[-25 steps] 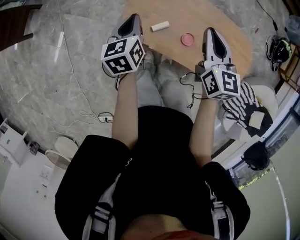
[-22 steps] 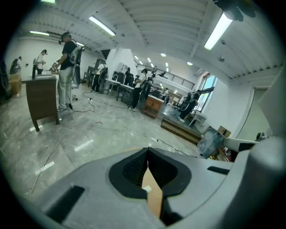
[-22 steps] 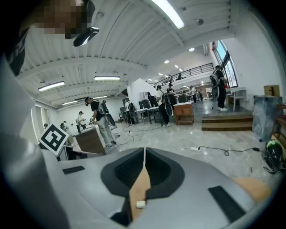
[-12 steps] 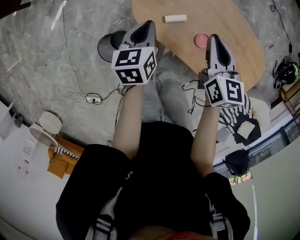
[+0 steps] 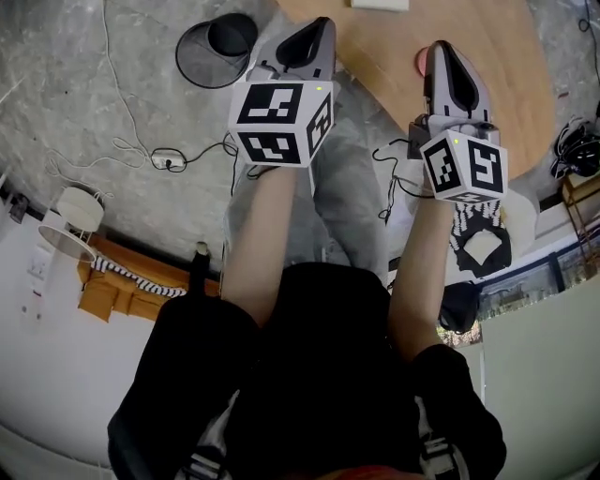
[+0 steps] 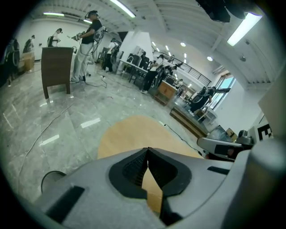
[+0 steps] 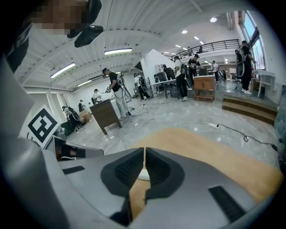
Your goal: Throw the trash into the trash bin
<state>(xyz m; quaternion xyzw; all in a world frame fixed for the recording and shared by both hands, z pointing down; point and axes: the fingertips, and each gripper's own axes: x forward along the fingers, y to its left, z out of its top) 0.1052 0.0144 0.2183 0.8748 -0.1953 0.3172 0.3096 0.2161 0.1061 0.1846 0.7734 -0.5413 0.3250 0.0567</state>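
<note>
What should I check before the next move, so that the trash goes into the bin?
1. Left gripper free: ok, jaws shut on nothing.
2. Right gripper free: ok, jaws shut on nothing.
3. Jaws ready for a pick: not ok, both pairs are shut.
4. Trash in sight: ok, a pink piece and a white piece lie on the table.
5. Bin usable: ok, it stands on the floor left of the table, mouth up.
6. Room inside the bin: cannot tell, its inside is dark.
</note>
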